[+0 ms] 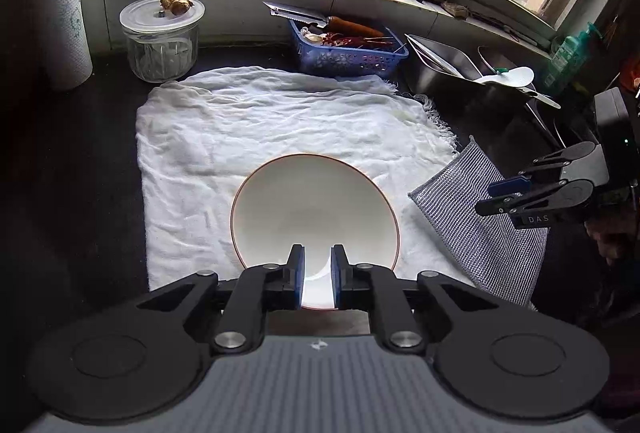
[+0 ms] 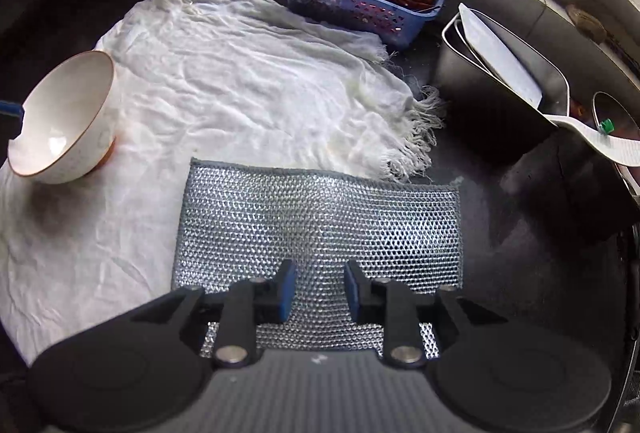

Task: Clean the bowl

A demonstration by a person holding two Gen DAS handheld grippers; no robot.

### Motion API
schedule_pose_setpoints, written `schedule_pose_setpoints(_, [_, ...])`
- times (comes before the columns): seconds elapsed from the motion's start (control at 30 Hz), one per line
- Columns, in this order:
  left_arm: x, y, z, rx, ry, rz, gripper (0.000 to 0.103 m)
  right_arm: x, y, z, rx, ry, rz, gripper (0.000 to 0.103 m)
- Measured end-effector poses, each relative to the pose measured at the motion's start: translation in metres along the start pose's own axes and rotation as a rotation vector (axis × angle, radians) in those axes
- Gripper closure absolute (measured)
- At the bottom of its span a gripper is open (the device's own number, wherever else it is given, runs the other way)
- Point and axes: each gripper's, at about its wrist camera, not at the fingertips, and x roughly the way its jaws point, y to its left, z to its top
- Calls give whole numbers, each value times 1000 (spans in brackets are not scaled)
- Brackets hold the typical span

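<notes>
- Glazed white ceramic, thin brown rim: the bowl (image 1: 316,209) is tipped on its side on the crumpled cloth (image 1: 248,129), near the cloth's front edge, its mouth facing the left wrist camera.
- The left gripper (image 1: 317,265) clamps the bowl's near wall between its blue pads (image 1: 298,273); the rim there is cut off behind the black linkage.
- In the right wrist view the bowl (image 2: 64,121) shows a brownish foot; the left gripper is only a blue sliver at the frame's left edge.
- Silvery metal mesh, rectangular with a grey hem: the scourer (image 2: 320,225) lies flat, half on the cloth's right edge, half on the dark worktop (image 2: 520,233).
- The right gripper (image 2: 320,291) hovers over the scourer's near edge, fingers apart and gripping nothing; whether the tips touch the mesh I cannot tell.
- The cloth is thin white cotton, wrinkled, with a frayed fringe (image 2: 416,129) on its right edge.
- At the worktop's back edge: a perforated blue plastic basket (image 1: 348,53) with a serrated knife (image 1: 298,11) and red chillies; its other contents are hard to make out.
- Back left: a lidded glass jar (image 1: 160,41) with a knob of ginger (image 1: 174,4) on top, beside a paper roll (image 1: 56,21).
- Right: a steel tray (image 1: 440,69), partly in shadow.
</notes>
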Motion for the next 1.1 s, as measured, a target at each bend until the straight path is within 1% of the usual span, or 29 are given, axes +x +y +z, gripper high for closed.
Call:
schedule_pose_setpoints(0.03, [0,0,-1,-7,-8,5,91,-3,-1,-2,17,-14,0,55])
schedule_pose_setpoints(0.07, [-1,0,-2,-15,-16,11,91,-7,-2,-4,33,-30,1,50])
schedule_pose_setpoints(0.1, [-1,0,-2,-17,-22,21,91,-11,-2,-5,48,-47,6,37])
schedule_pose_setpoints(0.13, [0,0,-3,-24,-27,38,91,-14,-1,-7,62,-62,6,32])
schedule_pose_setpoints(0.17, [0,0,-3,-32,-31,57,91,-16,1,-7,72,-72,9,31])
schedule_pose_setpoints(0.23, [0,0,-4,-47,-36,85,91,-22,4,-9,109,-87,10,23])
schedule_pose_setpoints(0.27, [0,1,-4,-55,-36,95,91,-24,6,-10,123,-95,14,21])
schedule_pose_setpoints(0.3, [-1,-1,-4,-54,-37,109,91,-27,8,-11,135,-103,12,17])
schedule_pose_setpoints(0.33, [-2,-2,-5,-52,-38,123,91,-31,11,-11,151,-109,-3,12])
schedule_pose_setpoints(0.37, [-4,-3,-5,-55,-45,123,89,-35,14,-11,167,-114,-19,11])
schedule_pose_setpoints(0.4, [-6,-4,-6,-58,-53,123,75,-39,17,-12,183,-120,-34,9])
schedule_pose_setpoints(0.43, [-8,-4,-6,-70,-58,125,40,-43,21,-12,198,-125,-50,6])
schedule_pose_setpoints(0.5, [-12,-6,-6,-92,-65,136,6,-50,27,-13,222,-128,-71,4])
schedule_pose_setpoints(0.57, [-19,-10,-7,-99,-82,124,5,-58,34,-13,250,-126,-83,4])
schedule_pose_setpoints(0.63, [-22,-14,-8,-101,-83,128,5,-67,41,-12,276,-117,-93,4])
schedule_pose_setpoints(0.7, [-30,-22,-9,-79,-107,136,4,-76,48,-12,286,-118,-104,4])
schedule_pose_setpoints(0.73, [-35,-27,-9,-66,-120,148,4,-81,52,-11,289,-120,-110,3])
schedule_pose_setpoints(0.83, [-45,-39,-6,-49,-124,221,4,-97,61,-9,295,-136,-131,3])
schedule_pose_setpoints(0.93, [-58,-49,-3,-34,-123,279,4,-110,63,-7,327,-130,-126,2])
schedule_pose_setpoints(1.03, [-72,-58,-6,-26,-153,296,4,-121,66,-7,348,-137,-113,1])
schedule_pose_setpoints(1.1, [-83,-61,-9,-46,-172,282,4,-127,69,-8,351,-145,-119,1])
